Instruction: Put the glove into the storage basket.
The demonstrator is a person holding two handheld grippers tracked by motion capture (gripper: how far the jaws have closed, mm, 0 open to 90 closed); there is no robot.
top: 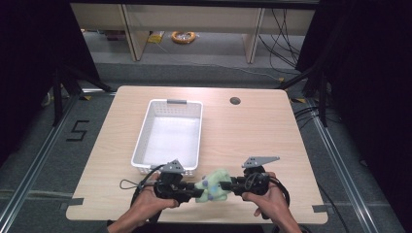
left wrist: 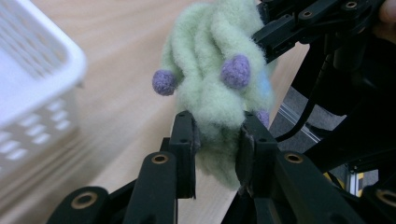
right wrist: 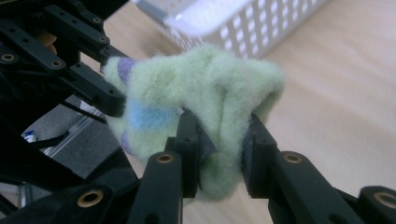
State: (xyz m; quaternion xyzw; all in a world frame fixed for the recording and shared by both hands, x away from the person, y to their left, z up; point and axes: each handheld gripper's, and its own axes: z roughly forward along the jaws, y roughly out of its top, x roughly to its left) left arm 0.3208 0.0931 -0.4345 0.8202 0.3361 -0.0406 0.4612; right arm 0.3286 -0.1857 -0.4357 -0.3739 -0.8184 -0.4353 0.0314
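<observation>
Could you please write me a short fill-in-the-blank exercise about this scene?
1. Both grippers are shut on the pale ____ fuzzy cloth.
2. The white basket on the table holds ____.
3. The left gripper and right gripper grip the cloth from ____ sides.

Missing words: green; nothing; opposite

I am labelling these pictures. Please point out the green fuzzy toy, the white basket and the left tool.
green fuzzy toy (top: 214,184), high view, its middle.
white basket (top: 167,166), high view, near rim.
left tool (left wrist: 218,137), left gripper view, midway between its fingertips.
</observation>
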